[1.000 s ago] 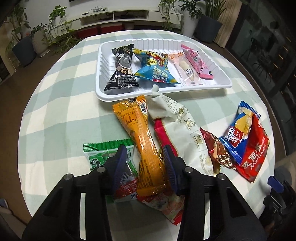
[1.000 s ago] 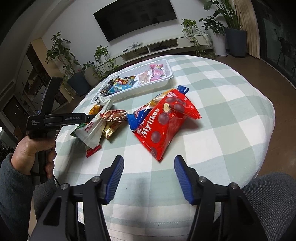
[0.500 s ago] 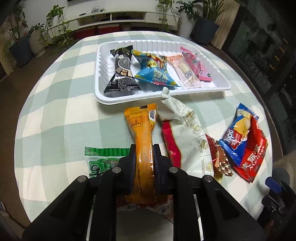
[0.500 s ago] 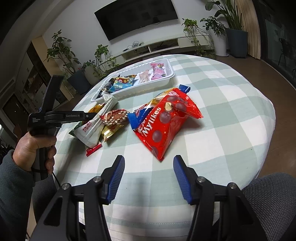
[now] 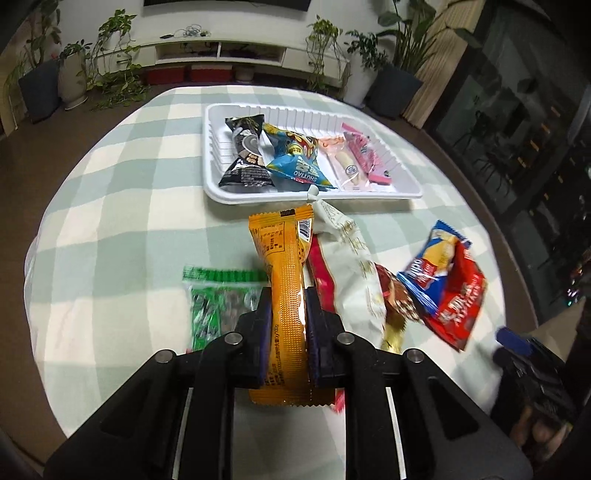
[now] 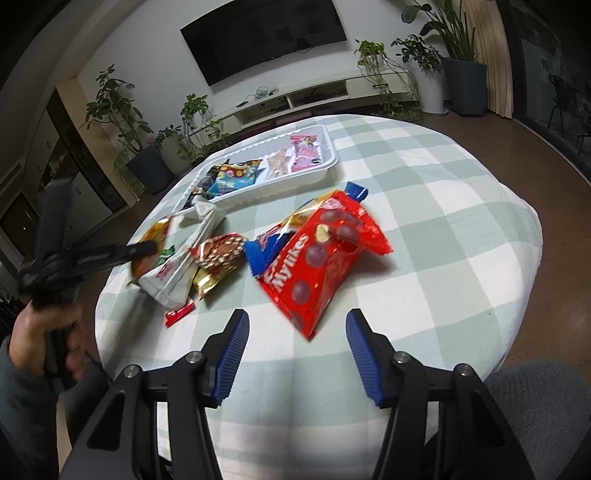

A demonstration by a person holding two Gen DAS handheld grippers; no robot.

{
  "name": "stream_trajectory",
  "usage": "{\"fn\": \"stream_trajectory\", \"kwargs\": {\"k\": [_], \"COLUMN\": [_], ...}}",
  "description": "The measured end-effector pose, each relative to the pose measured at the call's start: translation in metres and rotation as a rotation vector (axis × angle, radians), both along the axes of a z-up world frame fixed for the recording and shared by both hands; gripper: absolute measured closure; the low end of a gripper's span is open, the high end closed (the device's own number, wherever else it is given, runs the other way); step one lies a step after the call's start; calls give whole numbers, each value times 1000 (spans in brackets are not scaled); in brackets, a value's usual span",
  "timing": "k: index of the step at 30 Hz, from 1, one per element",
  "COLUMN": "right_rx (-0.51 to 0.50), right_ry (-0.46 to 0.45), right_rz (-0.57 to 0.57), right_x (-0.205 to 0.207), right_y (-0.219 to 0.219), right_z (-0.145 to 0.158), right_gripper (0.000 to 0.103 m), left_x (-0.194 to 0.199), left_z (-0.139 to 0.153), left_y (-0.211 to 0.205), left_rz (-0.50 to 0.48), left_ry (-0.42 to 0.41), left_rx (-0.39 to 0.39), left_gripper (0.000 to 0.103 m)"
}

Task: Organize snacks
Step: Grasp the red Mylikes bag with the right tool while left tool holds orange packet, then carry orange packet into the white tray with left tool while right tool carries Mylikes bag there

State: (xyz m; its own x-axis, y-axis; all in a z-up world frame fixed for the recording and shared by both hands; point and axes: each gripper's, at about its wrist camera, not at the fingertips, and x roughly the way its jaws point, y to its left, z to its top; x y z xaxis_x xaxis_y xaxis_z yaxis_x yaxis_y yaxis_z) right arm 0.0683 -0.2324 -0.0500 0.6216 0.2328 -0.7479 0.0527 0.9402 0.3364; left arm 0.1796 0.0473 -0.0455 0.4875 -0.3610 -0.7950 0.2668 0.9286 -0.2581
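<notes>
A round tabletop (image 5: 110, 206) under a green-and-white checked cloth carries a white tray (image 5: 221, 194) toward its far edge. Nearer the middle lie a green packet (image 5: 218, 306), a white pouch (image 5: 351, 266), a brown-gold wrapper (image 5: 397, 302), a blue bag (image 5: 432, 266) and a red bag (image 6: 325, 258).

This is a home, a living room. A large flat TV (image 6: 264, 35) hangs on the white wall, and under it stands a long low white TV cabinet (image 6: 295, 101) with cables on top. Many potted plants (image 6: 118, 118) stand on the brown floor along the wall. A round table (image 6: 461, 206) with a green and white checked cloth fills the middle.
</notes>
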Motion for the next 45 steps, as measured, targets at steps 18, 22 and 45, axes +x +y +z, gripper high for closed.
{"fn": "stream_trajectory", "kwargs": {"k": [18, 22, 45], "right_rx": [221, 241, 327], "right_ry": [146, 142, 100], "right_rz": [-141, -143, -166], "right_x": [76, 76, 65], "right_y": [-25, -27, -50], "right_z": [-35, -40, -45], "right_gripper": [41, 41, 72], "left_x": [-87, -85, -86], "left_z": [-13, -17, -22], "left_y": [28, 24, 28], "left_rz": [38, 31, 38], "left_ry": [2, 12, 22], "left_rx": [-182, -191, -214], "left_gripper": [88, 88, 88]}}
